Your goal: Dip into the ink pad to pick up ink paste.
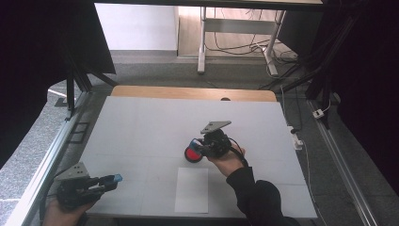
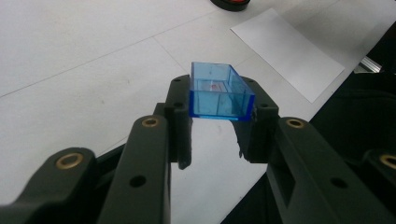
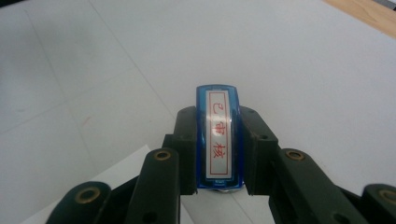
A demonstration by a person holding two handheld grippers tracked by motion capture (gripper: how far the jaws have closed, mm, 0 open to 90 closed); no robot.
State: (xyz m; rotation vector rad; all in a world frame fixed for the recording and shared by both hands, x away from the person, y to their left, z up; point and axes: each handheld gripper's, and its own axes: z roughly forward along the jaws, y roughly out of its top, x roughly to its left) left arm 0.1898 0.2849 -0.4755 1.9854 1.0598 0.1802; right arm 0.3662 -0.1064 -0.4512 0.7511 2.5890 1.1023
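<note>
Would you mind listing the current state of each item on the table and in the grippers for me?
Blue cap: off the stamp, hollow side up, clamped in the left gripper.
Stamp: uncapped, label facing the camera, clamped in the right gripper.
Red ink pad: open, lying on the table beside the right gripper.
White paper: flat, blank, near the table's front edge.
</note>
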